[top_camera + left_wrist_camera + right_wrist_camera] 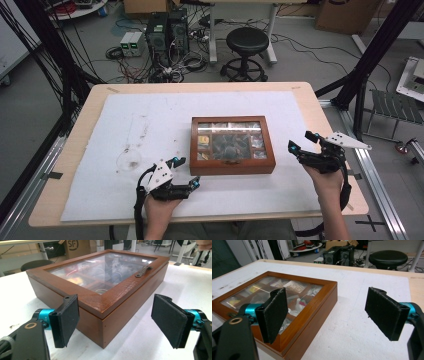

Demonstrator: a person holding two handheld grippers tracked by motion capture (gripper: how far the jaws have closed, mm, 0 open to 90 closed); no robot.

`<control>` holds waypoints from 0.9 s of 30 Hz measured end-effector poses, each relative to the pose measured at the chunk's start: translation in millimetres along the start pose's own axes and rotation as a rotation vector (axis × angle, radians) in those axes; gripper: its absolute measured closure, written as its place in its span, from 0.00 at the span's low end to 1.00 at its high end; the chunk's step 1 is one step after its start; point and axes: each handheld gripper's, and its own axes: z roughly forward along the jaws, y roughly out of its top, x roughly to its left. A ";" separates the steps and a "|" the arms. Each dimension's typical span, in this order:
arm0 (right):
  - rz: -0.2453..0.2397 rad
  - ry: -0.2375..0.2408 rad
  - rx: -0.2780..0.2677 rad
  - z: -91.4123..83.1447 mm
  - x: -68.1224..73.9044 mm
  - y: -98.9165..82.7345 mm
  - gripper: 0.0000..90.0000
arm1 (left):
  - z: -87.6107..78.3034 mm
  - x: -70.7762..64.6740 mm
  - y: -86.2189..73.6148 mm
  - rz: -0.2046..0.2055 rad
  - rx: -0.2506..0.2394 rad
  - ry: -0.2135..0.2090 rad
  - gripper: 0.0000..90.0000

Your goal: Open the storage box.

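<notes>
Both hand-held grippers, left (184,173) and right (301,140), we hold agape beside our glass-lidded wooden box (232,145); the background carton (75,246) reads "SF"

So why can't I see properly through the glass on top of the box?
In the left gripper view the glass lid mirrors the room, hiding the compartments; in the high view a bright streak crosses the wooden box; in the right gripper view the glare is milder.

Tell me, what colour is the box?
The box is reddish-brown wood; the left gripper view shows it best.
</notes>
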 end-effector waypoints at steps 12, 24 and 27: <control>0.012 0.004 0.012 -1.1 -2.7 -11.6 0.21 | -7.5 5.4 29.8 -0.029 -0.006 0.077 0.29; -0.045 0.103 0.076 12.0 3.1 -20.7 0.21 | 1.3 9.2 27.2 -0.087 0.126 0.089 0.29; -0.069 0.129 0.111 16.1 7.0 -22.6 0.21 | 6.7 6.5 25.7 -0.088 0.174 0.085 0.31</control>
